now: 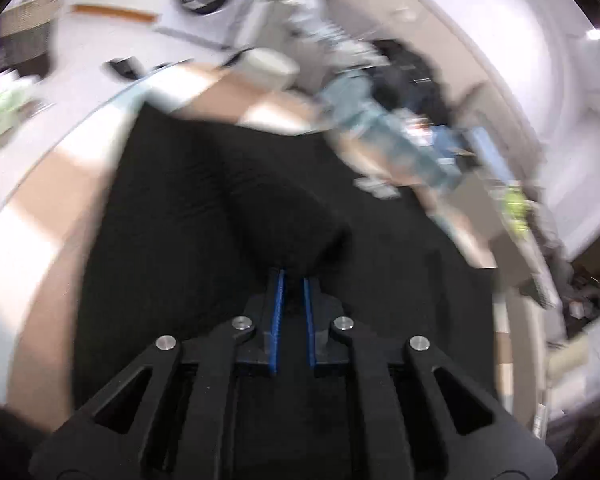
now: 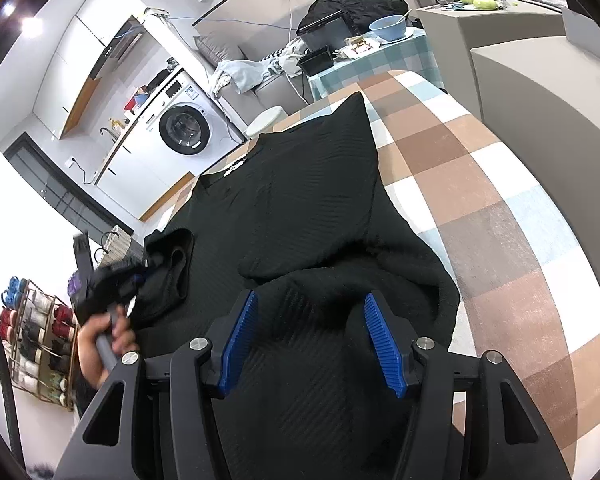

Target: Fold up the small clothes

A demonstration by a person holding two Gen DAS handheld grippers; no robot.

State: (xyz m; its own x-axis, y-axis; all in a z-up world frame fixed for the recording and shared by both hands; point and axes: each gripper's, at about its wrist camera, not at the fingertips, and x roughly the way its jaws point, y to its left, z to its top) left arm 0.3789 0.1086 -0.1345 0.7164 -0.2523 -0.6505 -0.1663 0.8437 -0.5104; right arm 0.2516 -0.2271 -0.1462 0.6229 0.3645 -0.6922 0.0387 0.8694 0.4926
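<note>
A black ribbed knit garment [image 2: 308, 200] lies spread on a table with a checked brown, white and pale blue cloth [image 2: 480, 200]. My right gripper [image 2: 312, 298] stands open low over the garment's near bunched edge, its blue pads apart with fabric under them. At the left, a hand holds my left gripper [image 2: 146, 266], which is shut on a lifted fold of the garment's edge. The blurred left wrist view shows the left gripper [image 1: 294, 274] with its pads nearly together, pinching a hump of the black garment [image 1: 260, 200] above the checked cloth [image 1: 40, 200].
A white washing machine [image 2: 184, 128] and a round white stool [image 2: 266, 120] stand beyond the table's far edge. A side table holds a blue bowl [image 2: 388, 26]. A shoe rack [image 2: 40, 340] stands at the lower left, and a grey cabinet [image 2: 540, 100] to the right.
</note>
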